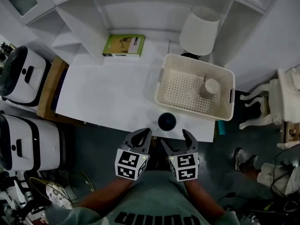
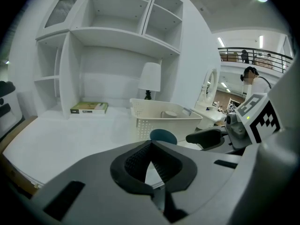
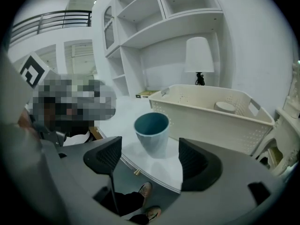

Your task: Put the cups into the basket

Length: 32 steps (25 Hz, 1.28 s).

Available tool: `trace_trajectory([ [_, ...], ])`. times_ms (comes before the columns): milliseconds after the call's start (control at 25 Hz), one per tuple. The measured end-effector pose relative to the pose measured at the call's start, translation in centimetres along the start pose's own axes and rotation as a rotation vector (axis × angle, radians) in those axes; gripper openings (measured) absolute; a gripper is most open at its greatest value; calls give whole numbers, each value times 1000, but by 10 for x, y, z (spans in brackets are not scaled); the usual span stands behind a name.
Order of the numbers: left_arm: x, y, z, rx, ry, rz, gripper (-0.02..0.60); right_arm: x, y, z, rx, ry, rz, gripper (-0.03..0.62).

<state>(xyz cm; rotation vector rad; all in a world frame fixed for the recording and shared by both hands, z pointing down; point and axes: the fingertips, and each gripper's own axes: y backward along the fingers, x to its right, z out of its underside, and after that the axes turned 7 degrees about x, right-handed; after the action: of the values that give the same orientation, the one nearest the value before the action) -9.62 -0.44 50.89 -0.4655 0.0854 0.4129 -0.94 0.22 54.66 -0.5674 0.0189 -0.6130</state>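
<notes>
The white desk (image 1: 108,93) under white shelves (image 1: 75,27) fills my view. The basket (image 1: 162,81) sits on the desk's right end, open side up, so cups can simply be lowered in; I place everything else by it. One white cup (image 1: 210,86) stands inside, toward its right wall. The blue cup (image 1: 167,121) stands upright just outside the basket's near-left corner, at the desk's front edge, so its sides are easy to take. My right gripper (image 1: 177,141) hangs off the desk, nearer me than the basket, with jaws spread wide and empty. The blue cup is just ahead, centred on the gap, not yet between the pads. My left gripper (image 1: 142,137), farther from the basket, is closed on nothing, parked clear, I judge.
</notes>
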Motion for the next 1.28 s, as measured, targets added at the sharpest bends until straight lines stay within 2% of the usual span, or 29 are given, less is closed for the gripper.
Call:
trace_trajectory([
  [240,-14,-11,1,-19,9,0,6,5,-23,9,-25,36,10,379],
  [400,-24,-20,0,-32,5,1,6,5,-36,8,-44,23,4,385],
  [1000,-53,-50,1,-92,-11,55,6,3,-77,10,-102,45,22,397],
  [1280,-62,-61,2,-120,-28,82,6,5,-93,12,-95,54,39,396],
])
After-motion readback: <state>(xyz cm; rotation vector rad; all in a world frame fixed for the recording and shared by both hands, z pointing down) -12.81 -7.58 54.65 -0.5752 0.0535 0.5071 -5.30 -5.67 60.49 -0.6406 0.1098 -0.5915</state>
